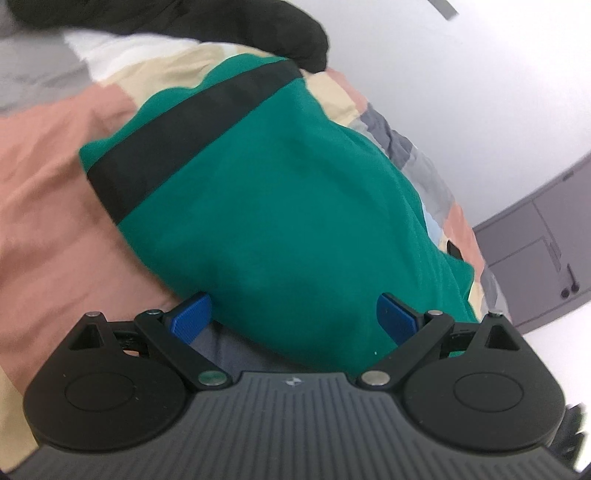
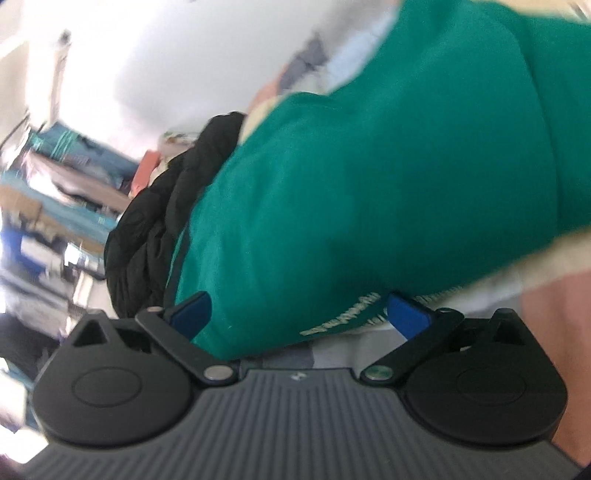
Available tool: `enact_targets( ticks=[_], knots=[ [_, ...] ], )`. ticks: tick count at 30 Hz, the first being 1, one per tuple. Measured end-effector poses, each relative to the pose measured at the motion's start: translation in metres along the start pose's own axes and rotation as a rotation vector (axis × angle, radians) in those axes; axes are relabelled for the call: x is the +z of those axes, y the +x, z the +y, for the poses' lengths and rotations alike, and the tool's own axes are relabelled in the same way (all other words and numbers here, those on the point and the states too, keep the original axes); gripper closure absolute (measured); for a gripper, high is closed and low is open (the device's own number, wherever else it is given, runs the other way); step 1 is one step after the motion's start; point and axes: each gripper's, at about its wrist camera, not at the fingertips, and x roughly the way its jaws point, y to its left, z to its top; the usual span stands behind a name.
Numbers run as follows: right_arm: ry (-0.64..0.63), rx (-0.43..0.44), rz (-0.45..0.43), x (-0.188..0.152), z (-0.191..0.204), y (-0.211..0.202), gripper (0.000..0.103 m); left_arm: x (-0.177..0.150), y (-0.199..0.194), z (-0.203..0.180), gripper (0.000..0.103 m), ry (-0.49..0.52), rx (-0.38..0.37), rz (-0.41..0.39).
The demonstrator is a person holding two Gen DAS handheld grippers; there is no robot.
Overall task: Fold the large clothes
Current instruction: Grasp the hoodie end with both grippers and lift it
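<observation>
Left wrist view: the left tool (image 1: 293, 319) stands spread wide, its blue pads (image 1: 192, 317) clear of the cloth, with the folded green garment (image 1: 280, 206) lying just ahead of and between them on a patchwork bed cover (image 1: 51, 155). A black band (image 1: 192, 122) crosses the garment's far part, and a black jacket (image 1: 258, 26) lies beyond it. Right wrist view, blurred: the right tool (image 2: 297, 314) is also spread wide, the garment's hem between its pads, not pinched
</observation>
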Motion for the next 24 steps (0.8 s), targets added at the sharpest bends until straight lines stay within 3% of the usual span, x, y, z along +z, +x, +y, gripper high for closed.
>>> enact_targets(
  ticks=[7,11,18,24],
  knots=[
    [0.317,0.043,-0.08,0.007,-0.043,0.011,0.0,0.014,0.022,0.032,0.004,-0.22,-0.049,0.03],
    [0.377,0.072,-0.102,0.01,-0.048,0.011,0.0,0.02,0.032,0.05,0.004,-0.336,-0.102,0.03],
    [0.435,0.209,-0.164,0.005,-0.049,-0.007,0.0,0.023,0.022,0.053,0.005,-0.363,-0.265,-0.036],
    [0.49,0.073,-0.215,0.0,-0.061,-0.021,0.0,0.019,0.035,0.059,0.005,-0.397,-0.208,0.006]
  ],
)
